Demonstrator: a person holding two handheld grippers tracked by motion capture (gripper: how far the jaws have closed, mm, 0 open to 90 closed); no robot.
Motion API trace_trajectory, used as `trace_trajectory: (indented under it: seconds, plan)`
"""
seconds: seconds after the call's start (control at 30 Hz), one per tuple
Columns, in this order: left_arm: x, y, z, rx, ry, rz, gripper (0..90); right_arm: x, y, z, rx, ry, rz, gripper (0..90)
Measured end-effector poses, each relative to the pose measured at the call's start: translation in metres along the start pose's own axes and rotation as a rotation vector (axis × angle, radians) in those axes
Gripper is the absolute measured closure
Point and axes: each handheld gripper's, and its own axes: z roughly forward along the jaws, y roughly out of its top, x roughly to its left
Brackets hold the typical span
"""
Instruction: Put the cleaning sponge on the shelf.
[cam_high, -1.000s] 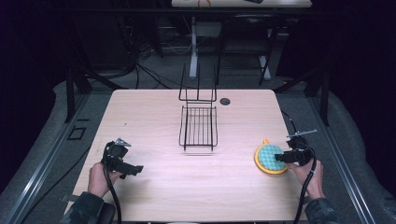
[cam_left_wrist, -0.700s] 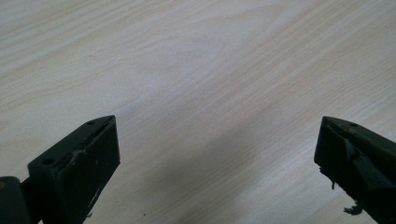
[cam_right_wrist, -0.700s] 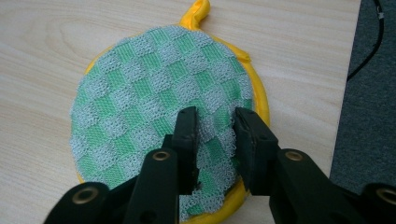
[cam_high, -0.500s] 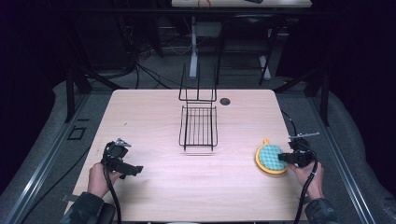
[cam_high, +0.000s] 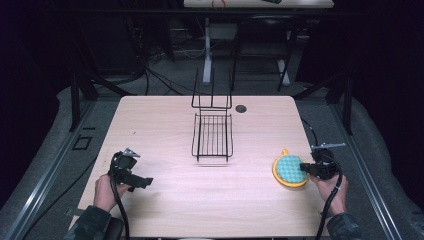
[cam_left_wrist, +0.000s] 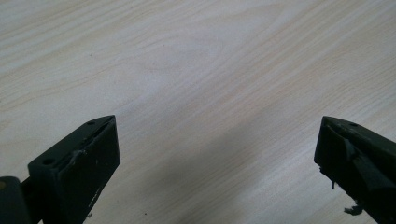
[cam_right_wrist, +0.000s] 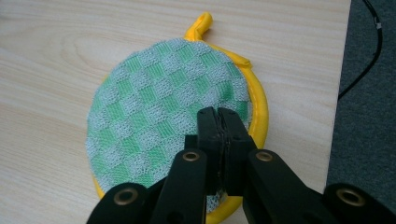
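Right gripper (cam_right_wrist: 218, 114) is seen with its jaws just closed together, pinched on the near edge of the round green-and-yellow pot holder (cam_right_wrist: 163, 121), which lies flat near the table's (cam_high: 165, 200) right edge. Left gripper (cam_left_wrist: 217, 140) is held open over bare wood. A wire rack (cam_high: 212, 135) stands mid-table.

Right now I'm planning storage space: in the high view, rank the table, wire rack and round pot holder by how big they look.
1. table
2. wire rack
3. pot holder, clearly smallest, though nearer the camera.
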Motion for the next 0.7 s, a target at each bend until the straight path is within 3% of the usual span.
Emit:
trace_trajectory:
  seconds: [0.7]
  plan:
    - [0.0, 0.0, 0.0, -0.004, -0.001, 0.002, 0.1, 0.006, 0.008, -0.032, -0.114, 0.033, -0.008, 89.0]
